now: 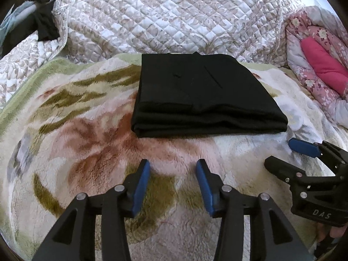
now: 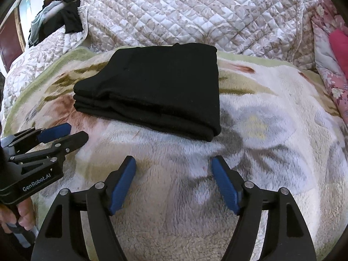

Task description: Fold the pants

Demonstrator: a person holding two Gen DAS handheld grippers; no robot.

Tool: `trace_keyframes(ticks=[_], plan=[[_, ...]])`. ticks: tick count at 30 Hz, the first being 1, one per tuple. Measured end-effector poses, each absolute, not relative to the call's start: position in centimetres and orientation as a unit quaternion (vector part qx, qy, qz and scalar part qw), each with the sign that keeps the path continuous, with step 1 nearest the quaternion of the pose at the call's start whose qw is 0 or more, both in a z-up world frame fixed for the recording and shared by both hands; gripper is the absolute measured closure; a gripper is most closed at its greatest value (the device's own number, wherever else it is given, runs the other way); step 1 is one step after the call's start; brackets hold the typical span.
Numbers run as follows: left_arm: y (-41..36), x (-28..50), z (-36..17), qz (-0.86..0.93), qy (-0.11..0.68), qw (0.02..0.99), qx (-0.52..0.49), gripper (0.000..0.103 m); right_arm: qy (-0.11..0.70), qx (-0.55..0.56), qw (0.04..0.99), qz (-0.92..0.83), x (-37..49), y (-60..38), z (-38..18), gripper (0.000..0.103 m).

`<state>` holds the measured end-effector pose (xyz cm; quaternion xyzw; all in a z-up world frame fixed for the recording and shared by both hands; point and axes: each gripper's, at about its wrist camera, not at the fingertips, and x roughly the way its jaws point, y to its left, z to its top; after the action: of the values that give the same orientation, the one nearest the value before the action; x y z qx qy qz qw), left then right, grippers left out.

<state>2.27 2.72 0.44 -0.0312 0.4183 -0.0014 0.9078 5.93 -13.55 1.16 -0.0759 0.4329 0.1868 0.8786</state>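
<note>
The black pants (image 1: 202, 95) lie folded in a neat flat rectangle of several layers on a fleece floral blanket (image 1: 91, 143). They also show in the right wrist view (image 2: 158, 91). My left gripper (image 1: 173, 166) is open and empty, a little short of the pants' near edge. My right gripper (image 2: 174, 163) is open and empty, in front of the pants' near right corner. The right gripper shows at the right of the left wrist view (image 1: 280, 152), and the left gripper shows at the left of the right wrist view (image 2: 76, 131).
A quilted white-and-beige bedspread (image 1: 169, 17) rises behind the pants. A pink floral quilt with a bright pink pillow (image 1: 324, 65) lies at the right. Dark clothes (image 1: 43, 26) are heaped at the far left.
</note>
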Motion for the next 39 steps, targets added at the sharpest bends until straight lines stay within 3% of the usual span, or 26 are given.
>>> trace_keyframes(ticks=[39], plan=[[2.7, 2.12, 0.21, 0.0, 0.407, 0.913, -0.03, 0.053, 0.429, -0.064, 0.88, 0.193, 5.77, -13.87, 1.12, 0.029]])
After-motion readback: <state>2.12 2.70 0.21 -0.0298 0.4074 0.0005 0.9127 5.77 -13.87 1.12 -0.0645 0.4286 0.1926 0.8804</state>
